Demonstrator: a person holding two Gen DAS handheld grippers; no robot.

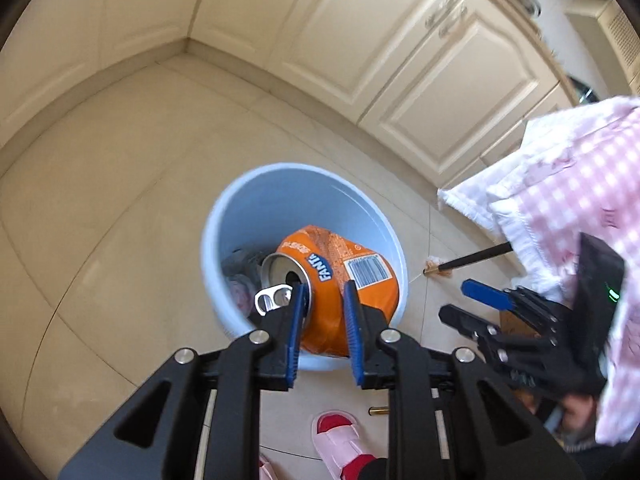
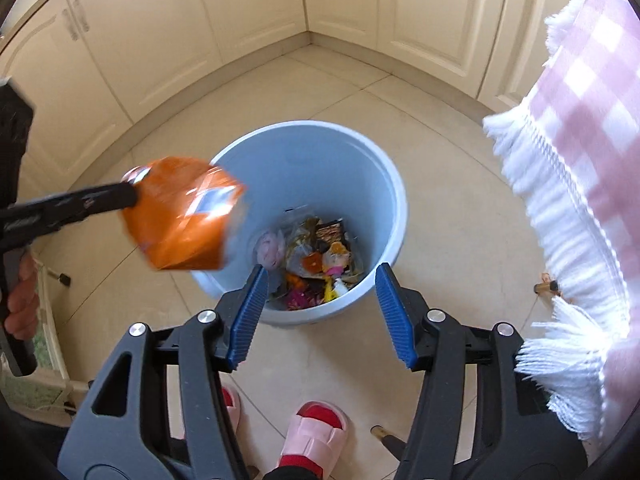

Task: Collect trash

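The can [image 1: 340, 280], crushed, light and thin-walled, we grip across its dented middle in the closed left gripper [image 1: 322, 292] above the bin [image 2: 396, 200] rim at 9 o'clock, the right gripper [image 2: 320, 276] wide open, empty.

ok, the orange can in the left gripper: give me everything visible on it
The orange Fanta can is crushed aluminium, sides dented and creased. Its silver top faces the left wrist camera, opened, pull tab bent outward. A barcode panel shows on its side. The left gripper clamps it between blue pads, holding it in the air over the light blue bin, near the rim. In the right wrist view it is motion-blurred. Only the pads touch it.
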